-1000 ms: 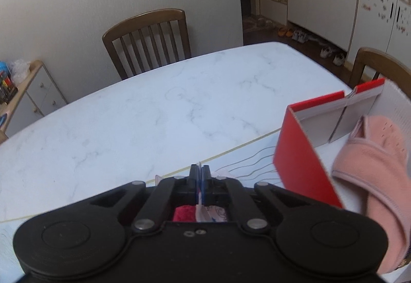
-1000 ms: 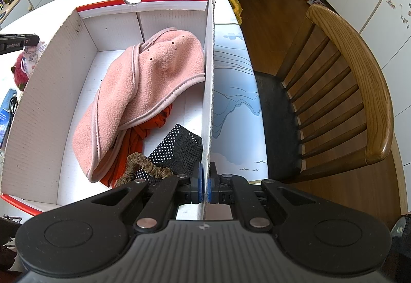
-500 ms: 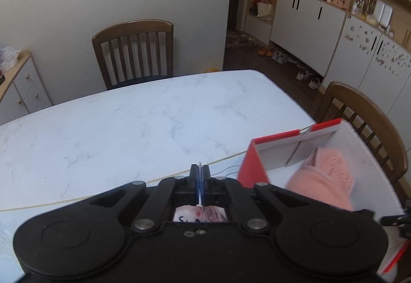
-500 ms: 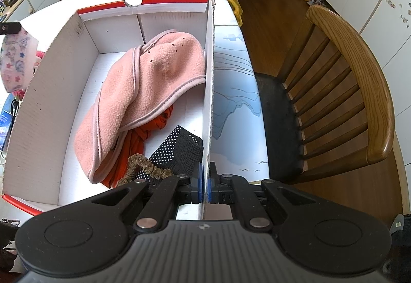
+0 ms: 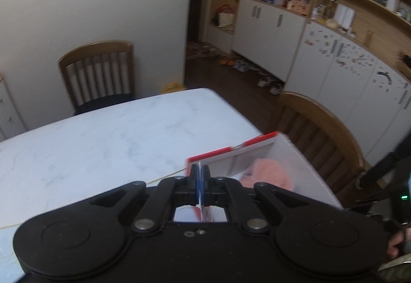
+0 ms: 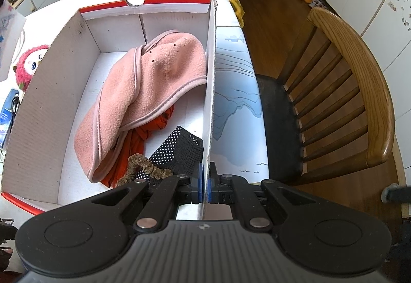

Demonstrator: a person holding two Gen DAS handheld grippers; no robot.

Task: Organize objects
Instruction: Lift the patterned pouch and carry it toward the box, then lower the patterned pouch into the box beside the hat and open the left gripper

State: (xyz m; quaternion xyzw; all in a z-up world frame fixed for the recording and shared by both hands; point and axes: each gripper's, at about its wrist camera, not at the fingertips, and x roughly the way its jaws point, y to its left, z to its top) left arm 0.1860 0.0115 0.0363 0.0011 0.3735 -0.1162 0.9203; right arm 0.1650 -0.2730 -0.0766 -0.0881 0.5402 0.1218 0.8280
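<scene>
A white box with a red rim stands on the table. In it lie a pink fleece, an orange cloth, a black dotted pouch and a brown scrunchie. My right gripper is shut on the box's right wall. My left gripper is shut on a thin white printed cloth, held high above the box. The cloth also shows at the left edge of the right wrist view.
A red plush toy and a blue packet with a black cable lie left of the box. A blue-printed mat lies right of it. Wooden chairs stand at the table's right and far side.
My left gripper has risen with the cloth and swung right, over the box's left side. The plush toy is uncovered now. My right gripper has kept its hold on the wall.
</scene>
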